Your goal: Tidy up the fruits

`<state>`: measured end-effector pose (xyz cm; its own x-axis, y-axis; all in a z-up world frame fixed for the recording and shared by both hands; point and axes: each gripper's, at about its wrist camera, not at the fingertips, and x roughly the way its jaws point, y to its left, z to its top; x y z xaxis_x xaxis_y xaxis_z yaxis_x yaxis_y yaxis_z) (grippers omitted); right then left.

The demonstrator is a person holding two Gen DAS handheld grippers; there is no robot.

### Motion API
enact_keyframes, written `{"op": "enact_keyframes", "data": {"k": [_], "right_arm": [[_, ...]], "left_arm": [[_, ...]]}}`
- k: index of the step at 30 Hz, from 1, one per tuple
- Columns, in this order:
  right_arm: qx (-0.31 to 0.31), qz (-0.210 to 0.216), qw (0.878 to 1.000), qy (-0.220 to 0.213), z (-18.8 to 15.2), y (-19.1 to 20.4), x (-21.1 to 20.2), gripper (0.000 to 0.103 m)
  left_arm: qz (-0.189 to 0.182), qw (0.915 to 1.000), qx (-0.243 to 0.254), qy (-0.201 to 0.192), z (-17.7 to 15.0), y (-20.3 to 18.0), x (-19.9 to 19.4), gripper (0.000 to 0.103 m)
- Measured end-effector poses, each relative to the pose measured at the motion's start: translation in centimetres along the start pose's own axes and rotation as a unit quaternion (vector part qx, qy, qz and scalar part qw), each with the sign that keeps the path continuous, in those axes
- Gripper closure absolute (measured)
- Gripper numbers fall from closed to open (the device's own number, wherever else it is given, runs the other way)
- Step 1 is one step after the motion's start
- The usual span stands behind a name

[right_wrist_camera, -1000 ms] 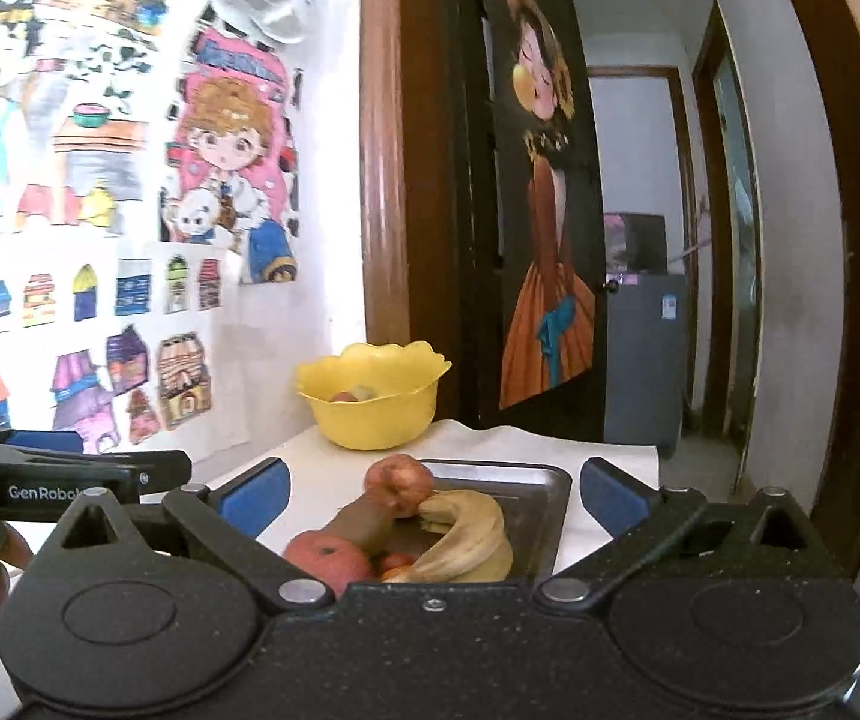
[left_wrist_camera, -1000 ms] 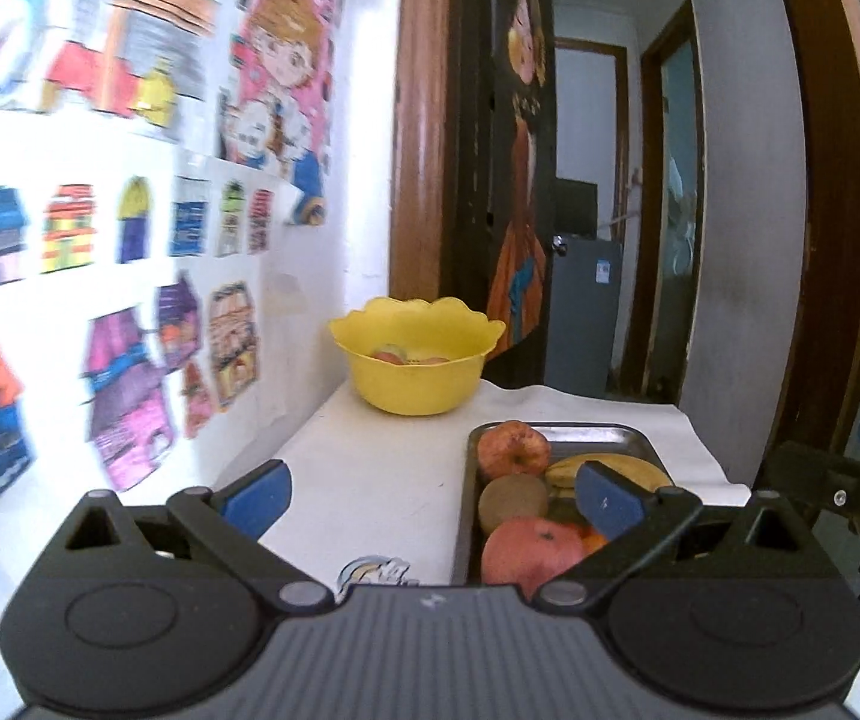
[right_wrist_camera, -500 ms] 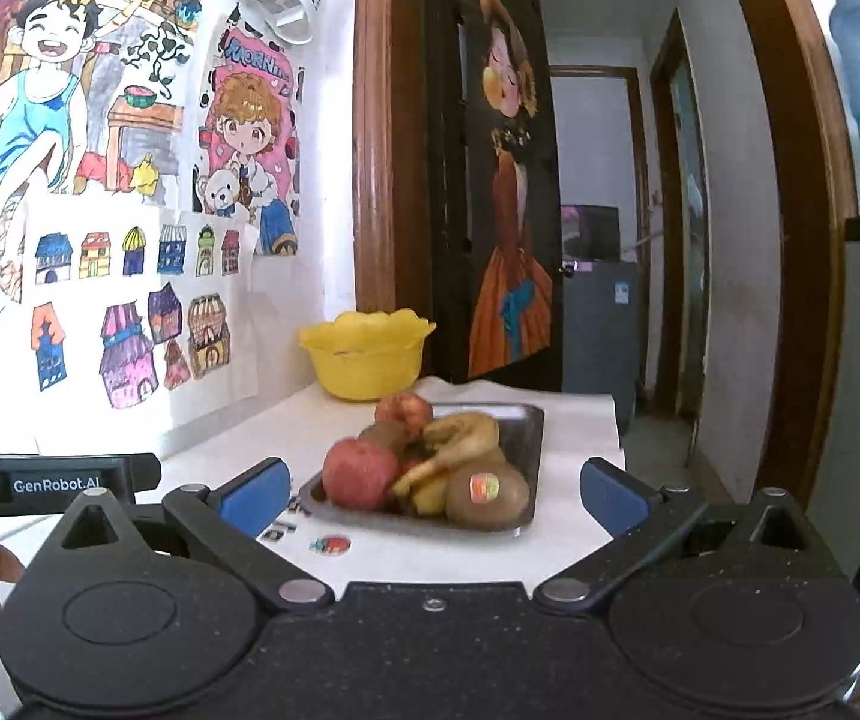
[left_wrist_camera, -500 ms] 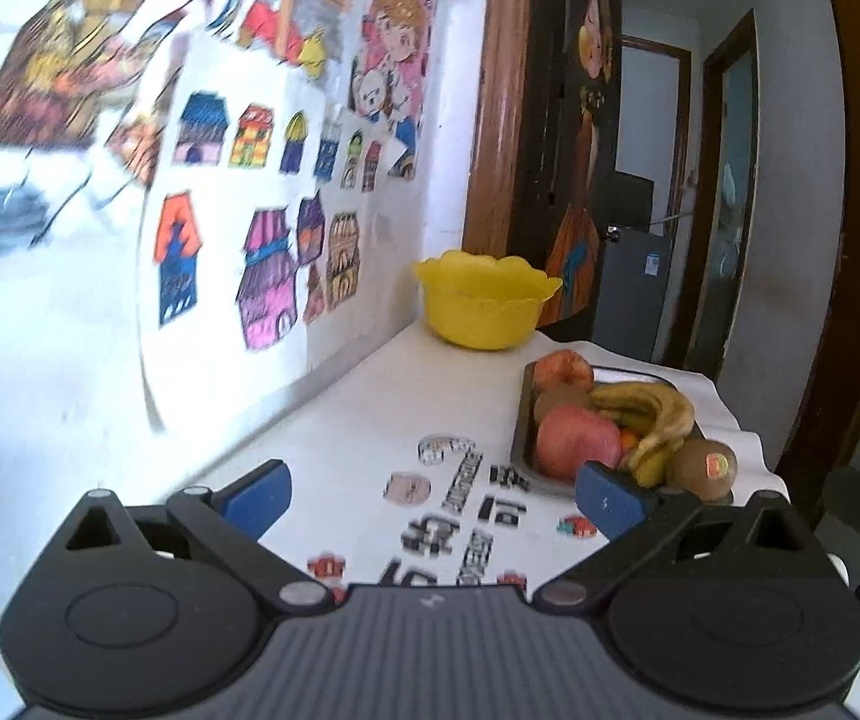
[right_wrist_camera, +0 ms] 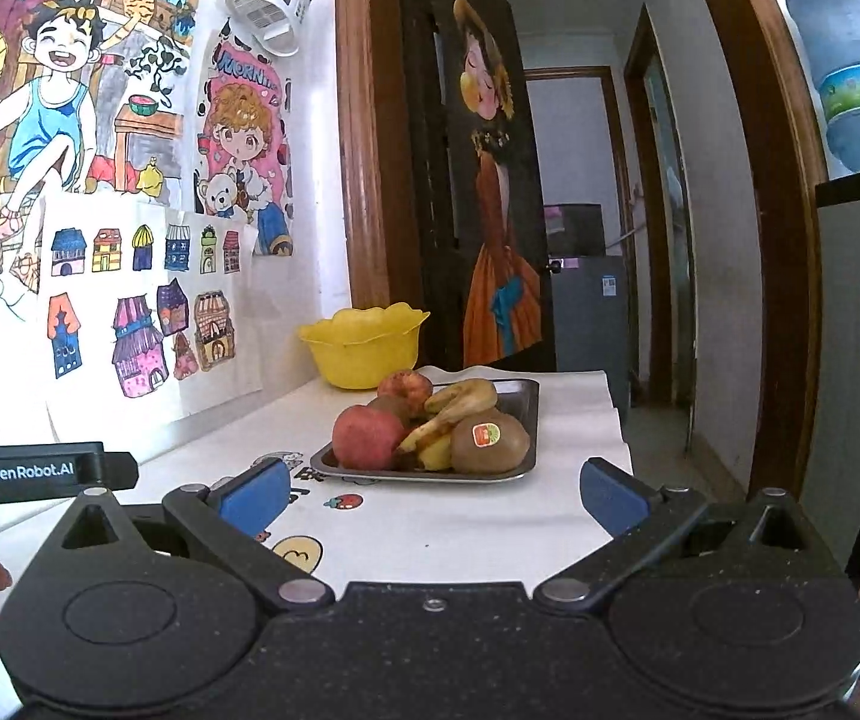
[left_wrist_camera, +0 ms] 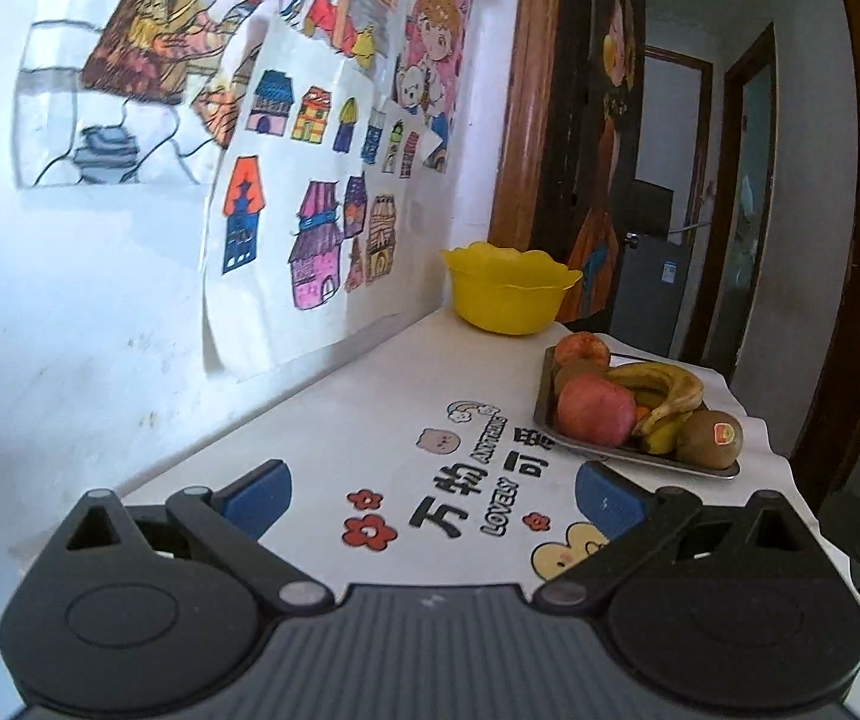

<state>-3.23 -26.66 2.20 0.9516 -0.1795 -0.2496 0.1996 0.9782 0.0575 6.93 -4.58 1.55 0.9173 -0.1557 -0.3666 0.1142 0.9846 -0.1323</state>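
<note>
the tray point(right_wrist_camera: 523, 405) near the table's point(left_wrist_camera: 369, 396) right edge holds two apples, bananas point(right_wrist_camera: 460, 405) and a stickered kiwi point(right_wrist_camera: 490, 441); the yellow bowl point(right_wrist_camera: 363, 348) stands behind it. bare cloth lies before both grippers, left point(left_wrist_camera: 433, 495) and right point(right_wrist_camera: 430, 495), fingers wide apart, empty. both are farther back than a second ago.

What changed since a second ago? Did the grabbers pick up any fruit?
No fruit was picked up. Both grippers pulled back from the metal tray: the left gripper and right gripper were close over it, and now more tablecloth shows in front. Both stayed open and empty. The apples, bananas and kiwi stayed on the tray, the yellow bowl behind.
</note>
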Motion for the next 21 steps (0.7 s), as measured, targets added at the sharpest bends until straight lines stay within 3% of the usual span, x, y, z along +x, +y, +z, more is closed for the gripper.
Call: {"op": "enact_keyframes", "data": {"k": [21], "right_arm": [[-0.001,-0.009,1.000,0.013,-1.1,-0.1,-0.3,0.001]], "left_arm": [[-0.002,0.9998,0.022,0.002,-1.5,-0.7,-1.1,0.000]]}}
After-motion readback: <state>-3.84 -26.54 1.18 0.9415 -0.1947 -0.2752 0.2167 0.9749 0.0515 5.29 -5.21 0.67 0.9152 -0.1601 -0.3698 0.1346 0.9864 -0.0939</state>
